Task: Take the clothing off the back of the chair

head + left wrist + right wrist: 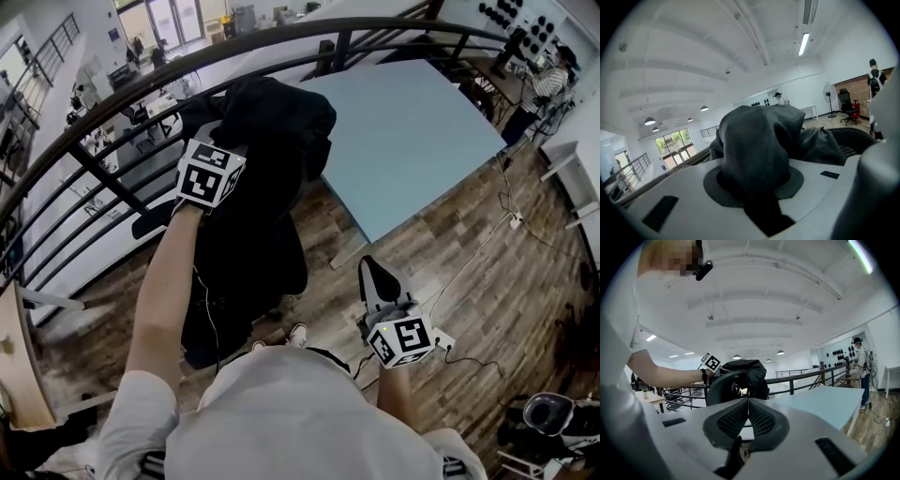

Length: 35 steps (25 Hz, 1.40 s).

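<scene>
**Left gripper has the garment, so the way off is up**

Your left gripper (754, 183) is clamped on a fold of the black garment (277, 127). The dark cloth bunches between the pads and rises in a hump straight ahead of them. You hold it at the top edge of the chair (718, 387), where the garment lies draped over the backrest. From there it hangs down the back toward the floor, so its long axis runs top to bottom. My read is that it has to be lifted up over the backrest, not dragged sideways.

Your right gripper (747, 411) has its pads pressed together with nothing between them. It sits low by your body, well apart from the chair, so the left is clearly the nearer hand.

Further out are the pale blue table (412, 131) and the dark railing (141, 105).

I see no readable brand, label or lettering anywhere — the cubes carry only their square markers.
</scene>
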{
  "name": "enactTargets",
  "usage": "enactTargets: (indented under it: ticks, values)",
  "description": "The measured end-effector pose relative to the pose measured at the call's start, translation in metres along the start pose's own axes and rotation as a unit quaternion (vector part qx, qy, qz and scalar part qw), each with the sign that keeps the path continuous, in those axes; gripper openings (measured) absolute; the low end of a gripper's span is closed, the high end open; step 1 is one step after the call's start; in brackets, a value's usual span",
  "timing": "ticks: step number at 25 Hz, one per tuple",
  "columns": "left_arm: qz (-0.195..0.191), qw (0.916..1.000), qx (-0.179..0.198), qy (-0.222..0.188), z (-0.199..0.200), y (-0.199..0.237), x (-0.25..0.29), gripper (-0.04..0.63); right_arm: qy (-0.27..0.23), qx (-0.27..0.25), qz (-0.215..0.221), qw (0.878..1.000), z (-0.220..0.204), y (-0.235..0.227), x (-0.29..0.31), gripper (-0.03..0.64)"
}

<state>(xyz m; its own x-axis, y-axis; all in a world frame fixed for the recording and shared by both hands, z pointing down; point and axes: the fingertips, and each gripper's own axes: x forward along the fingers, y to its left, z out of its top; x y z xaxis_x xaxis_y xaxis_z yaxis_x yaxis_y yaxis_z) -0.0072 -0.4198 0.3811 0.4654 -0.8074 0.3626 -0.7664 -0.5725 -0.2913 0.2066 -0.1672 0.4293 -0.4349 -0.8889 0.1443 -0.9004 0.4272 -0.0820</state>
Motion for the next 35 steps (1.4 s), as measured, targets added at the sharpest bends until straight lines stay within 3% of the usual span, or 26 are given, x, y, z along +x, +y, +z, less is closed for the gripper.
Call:
enactTargets:
  ticks: [11, 19, 22, 29, 35]
  values:
    - [0.002, 0.9992, -0.034, -0.02, 0.009, -0.003, -0.018, 0.089, -0.005, 0.002, 0.026, 1.0, 0.002, 0.006, 0.01, 0.02]
    - [-0.004, 0.9963, -0.067, -0.055, 0.029, -0.006, -0.038, 0.086, 0.001, 0.007, 0.043, 0.999, -0.001, 0.003, 0.02, 0.02]
    - [-0.001, 0.9957, -0.062, -0.069, 0.04, -0.009, -0.046, 0.086, 0.003, 0.009, 0.052, 0.999, -0.002, 0.004, 0.025, 0.02]
    - [-0.005, 0.9932, -0.098, -0.062, 0.028, -0.002, -0.039, 0.086, -0.001, 0.012, 0.061, 0.998, -0.003, 0.004, 0.03, 0.02]
    - [0.0, 0.9934, -0.097, -0.062, 0.028, -0.004, -0.042, 0.086, -0.008, 0.018, 0.063, 0.998, -0.002, 0.009, 0.029, 0.02]
